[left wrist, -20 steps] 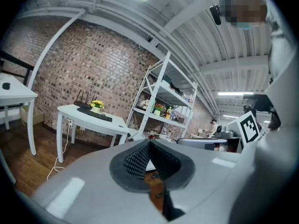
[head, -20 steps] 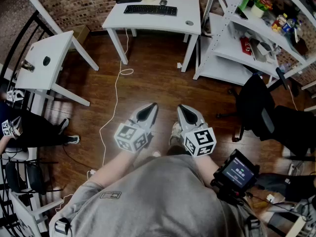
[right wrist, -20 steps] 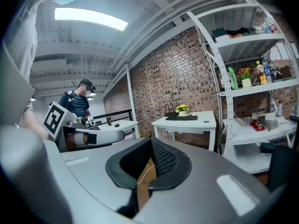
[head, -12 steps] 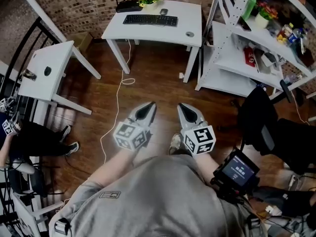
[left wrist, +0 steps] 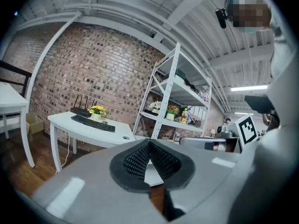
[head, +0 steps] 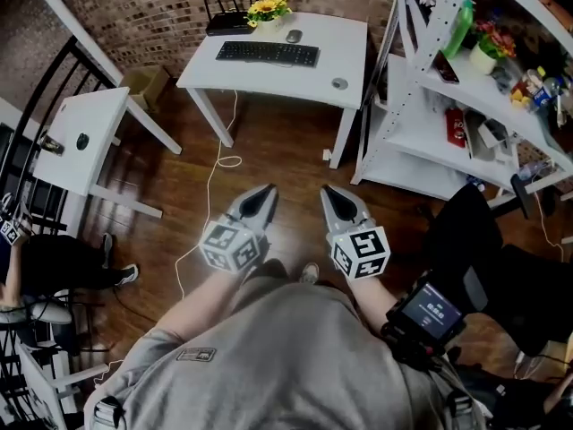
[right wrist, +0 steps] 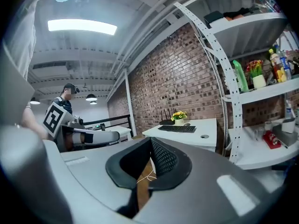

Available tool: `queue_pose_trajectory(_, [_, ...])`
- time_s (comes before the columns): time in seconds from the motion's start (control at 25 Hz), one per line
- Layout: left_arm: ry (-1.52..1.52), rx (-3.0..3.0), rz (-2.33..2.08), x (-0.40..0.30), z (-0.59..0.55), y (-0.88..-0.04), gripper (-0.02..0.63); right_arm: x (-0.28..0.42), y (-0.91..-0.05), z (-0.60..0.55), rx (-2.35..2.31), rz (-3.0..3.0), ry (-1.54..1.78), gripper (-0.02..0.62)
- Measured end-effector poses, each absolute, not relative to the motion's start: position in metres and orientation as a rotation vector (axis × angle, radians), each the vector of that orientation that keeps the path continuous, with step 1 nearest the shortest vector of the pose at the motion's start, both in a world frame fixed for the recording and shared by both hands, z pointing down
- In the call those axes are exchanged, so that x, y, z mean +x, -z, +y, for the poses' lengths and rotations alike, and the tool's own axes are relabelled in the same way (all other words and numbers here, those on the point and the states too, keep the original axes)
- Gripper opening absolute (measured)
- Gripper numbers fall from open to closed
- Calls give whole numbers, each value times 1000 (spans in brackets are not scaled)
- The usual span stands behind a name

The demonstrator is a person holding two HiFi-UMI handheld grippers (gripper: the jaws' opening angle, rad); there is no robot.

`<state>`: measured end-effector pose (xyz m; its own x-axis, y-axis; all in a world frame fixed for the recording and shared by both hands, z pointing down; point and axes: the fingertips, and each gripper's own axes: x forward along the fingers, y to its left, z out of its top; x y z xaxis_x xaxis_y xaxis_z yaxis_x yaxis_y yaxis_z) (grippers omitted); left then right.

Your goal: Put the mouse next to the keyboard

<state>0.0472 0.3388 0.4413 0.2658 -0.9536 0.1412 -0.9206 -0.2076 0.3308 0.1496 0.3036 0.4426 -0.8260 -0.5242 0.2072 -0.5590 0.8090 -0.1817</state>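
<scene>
A black keyboard (head: pixel 266 53) lies on the white desk (head: pixel 345 38) by the brick wall, far ahead of me. The small grey mouse (head: pixel 294 36) sits just behind the keyboard's right half, beside a pot of yellow flowers (head: pixel 269 9). My left gripper (head: pixel 265 192) and right gripper (head: pixel 328 192) hang side by side over the wooden floor, well short of the desk, both shut with nothing in them. The keyboard (left wrist: pixel 92 123) shows small in the left gripper view beyond the left gripper (left wrist: pixel 149 143). It also shows as the keyboard (right wrist: pixel 177 129) past the right gripper (right wrist: pixel 150 140).
A router (head: pixel 228 21) stands at the desk's back left and a small round disc (head: pixel 339 83) at its front right. A white shelf rack (head: pixel 430 88) stands right of the desk, a small white side table (head: pixel 85 137) at left. A white cable (head: pixel 215 164) trails across the floor.
The desk has slid down and grown in the head view as the person steps toward it. Both grippers stay shut, side by side, in front of the body.
</scene>
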Motion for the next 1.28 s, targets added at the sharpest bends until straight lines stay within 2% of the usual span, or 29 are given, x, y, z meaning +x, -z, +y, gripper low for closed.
queue_pose_trajectory(0.48, [143, 2178, -1666, 27, 256, -459, -5, 129, -461, 225, 883, -2802, -386, 12])
queue_pose_trajectory(1.28, [138, 2241, -1595, -107, 78, -460, -5, 8, -457, 54, 1059, -2720, -365, 12])
